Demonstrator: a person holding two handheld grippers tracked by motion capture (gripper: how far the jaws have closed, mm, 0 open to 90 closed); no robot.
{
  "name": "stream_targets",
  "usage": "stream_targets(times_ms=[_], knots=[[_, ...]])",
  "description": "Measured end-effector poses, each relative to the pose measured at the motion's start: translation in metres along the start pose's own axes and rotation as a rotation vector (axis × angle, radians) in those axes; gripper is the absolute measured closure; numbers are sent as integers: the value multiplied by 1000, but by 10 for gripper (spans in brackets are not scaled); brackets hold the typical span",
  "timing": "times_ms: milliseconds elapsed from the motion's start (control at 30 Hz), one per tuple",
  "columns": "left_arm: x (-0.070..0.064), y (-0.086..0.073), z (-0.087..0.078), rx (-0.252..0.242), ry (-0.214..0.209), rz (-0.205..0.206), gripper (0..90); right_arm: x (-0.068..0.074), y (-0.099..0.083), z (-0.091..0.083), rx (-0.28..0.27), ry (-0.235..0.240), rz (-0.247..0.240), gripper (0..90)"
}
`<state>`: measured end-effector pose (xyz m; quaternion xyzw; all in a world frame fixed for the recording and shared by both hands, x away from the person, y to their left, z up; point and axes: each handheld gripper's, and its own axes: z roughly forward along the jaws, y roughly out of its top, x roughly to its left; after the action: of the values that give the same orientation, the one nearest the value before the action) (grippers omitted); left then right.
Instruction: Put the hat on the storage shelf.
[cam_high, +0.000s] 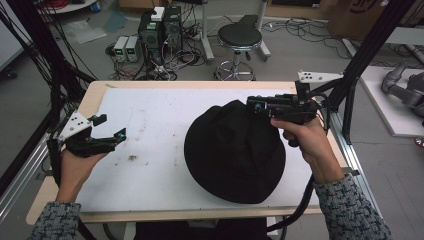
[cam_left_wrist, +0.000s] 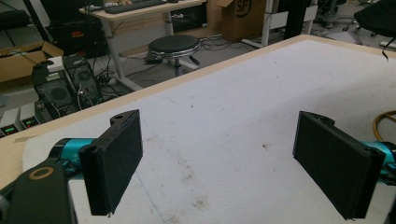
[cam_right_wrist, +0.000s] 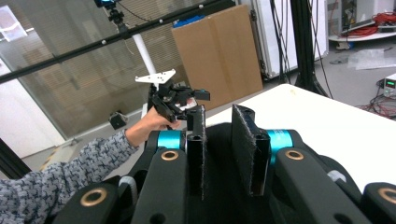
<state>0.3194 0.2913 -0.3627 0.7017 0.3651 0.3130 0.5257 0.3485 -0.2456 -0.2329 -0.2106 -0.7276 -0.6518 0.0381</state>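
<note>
A black hat (cam_high: 234, 152) lies crown-up on the white mat (cam_high: 150, 165) of the desk (cam_high: 95, 92), right of centre. The right gripper (cam_high: 256, 105) hovers at the hat's far edge, held level and pointing left, the hand wrapped around its grip, forearm coming in from the lower right. Its fingers (cam_right_wrist: 247, 149) stand narrowly parted — whether they pinch the fabric I cannot tell. The left gripper (cam_high: 111, 128) hangs over the mat's left edge, well apart from the hat, wrist cocked upward, its fingers (cam_left_wrist: 116, 163) spread wide — released.
</note>
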Motion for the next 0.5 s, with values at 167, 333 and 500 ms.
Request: stream_targets(times_ms=[167,333,500], knots=[[0,0,0,1,-1,3,162,0,0,0,-1,-4,-5,737],[0,0,0,0,-1,3,162,-1,0,-1,-6,-17,-7,687],[0,0,-1,-1,-1,4,162,-3,1,-6,-28,-39,-7,649]])
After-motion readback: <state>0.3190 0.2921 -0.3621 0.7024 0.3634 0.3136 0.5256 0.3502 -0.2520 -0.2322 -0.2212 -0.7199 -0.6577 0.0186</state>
